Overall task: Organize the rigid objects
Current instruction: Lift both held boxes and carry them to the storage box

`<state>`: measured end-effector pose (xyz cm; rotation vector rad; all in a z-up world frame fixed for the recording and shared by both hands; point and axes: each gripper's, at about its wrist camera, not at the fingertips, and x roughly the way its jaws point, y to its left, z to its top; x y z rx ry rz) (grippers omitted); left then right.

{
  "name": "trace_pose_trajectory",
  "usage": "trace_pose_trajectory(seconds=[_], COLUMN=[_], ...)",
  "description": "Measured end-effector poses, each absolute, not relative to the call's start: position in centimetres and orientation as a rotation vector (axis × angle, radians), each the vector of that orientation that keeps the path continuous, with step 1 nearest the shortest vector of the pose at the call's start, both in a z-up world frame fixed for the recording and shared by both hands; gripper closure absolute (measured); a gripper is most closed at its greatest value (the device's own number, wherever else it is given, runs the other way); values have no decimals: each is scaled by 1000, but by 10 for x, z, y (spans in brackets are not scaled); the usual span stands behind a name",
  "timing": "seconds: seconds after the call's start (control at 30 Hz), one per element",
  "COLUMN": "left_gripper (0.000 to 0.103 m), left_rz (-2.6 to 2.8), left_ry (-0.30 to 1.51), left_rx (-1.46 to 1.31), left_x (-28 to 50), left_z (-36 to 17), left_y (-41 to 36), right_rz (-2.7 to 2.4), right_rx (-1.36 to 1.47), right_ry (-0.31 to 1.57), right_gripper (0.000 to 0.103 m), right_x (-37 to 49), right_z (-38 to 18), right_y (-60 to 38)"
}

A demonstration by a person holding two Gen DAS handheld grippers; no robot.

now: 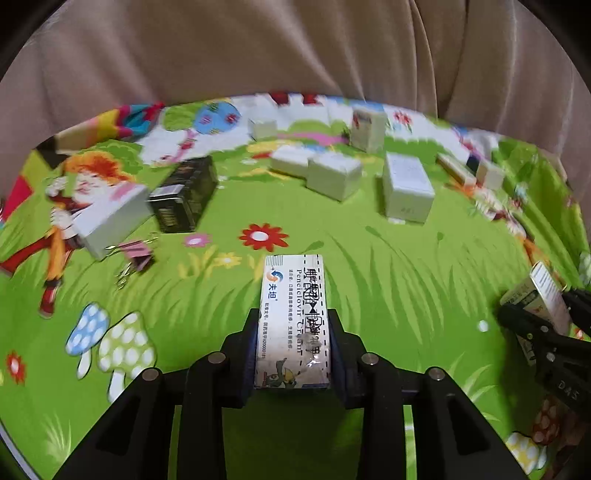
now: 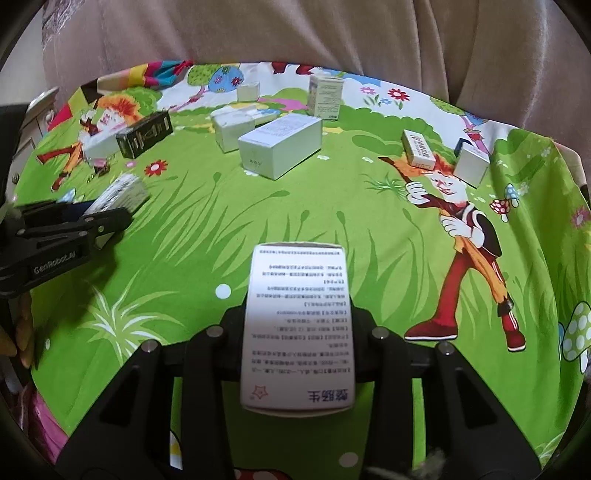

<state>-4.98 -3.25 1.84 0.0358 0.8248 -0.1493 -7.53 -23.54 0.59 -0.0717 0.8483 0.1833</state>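
The left gripper (image 1: pixel 293 347) has its fingers (image 1: pixel 245 354) pinching a cream box (image 1: pixel 293 317) by its long sides, held over the green cartoon cloth (image 1: pixel 388 277) on the bench near its near edge. The right gripper (image 2: pixel 297 343) pinches a white printed box (image 2: pixel 297 325) the same way — also just above the cloth at the near edge. Toward the middle lies a big pale box (image 2: pixel 280 146), with a smaller white box (image 2: pixel 231 127) touching it behind. A black box (image 2: pixel 144 134) lies toward the left edge, against a white one. Farther back, an upright carton (image 2: pixel 325 96) stands near the far edge — beyond it hangs a beige curtain (image 2: pixel 295 33).
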Motion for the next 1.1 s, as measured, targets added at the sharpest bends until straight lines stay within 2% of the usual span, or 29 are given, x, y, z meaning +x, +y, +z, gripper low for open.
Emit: trace_pose_trajectory(seconds=[0.13, 0.33, 0.5, 0.7, 1.1], left_gripper=[69, 69, 68, 68, 68], left_rz=[-127, -93, -80, -55, 3], left_ry=[652, 332, 171, 119, 200], left_rx=[-15, -57, -29, -8, -23], left_x=[-91, -156, -199, -231, -260], left_z=[67, 158, 197, 204, 180], left_y=[-25, -14, -11, -1, 35], right_rz=[152, 150, 144, 182, 303], right_rx=[33, -29, -63, -80, -91], right_ry=[669, 207, -70, -179, -124], right_gripper=[60, 60, 60, 60, 60], right_x=[-106, -185, -244, -272, -280], right_z=[39, 149, 203, 225, 222], right_y=[-246, -226, -210, -193, -166])
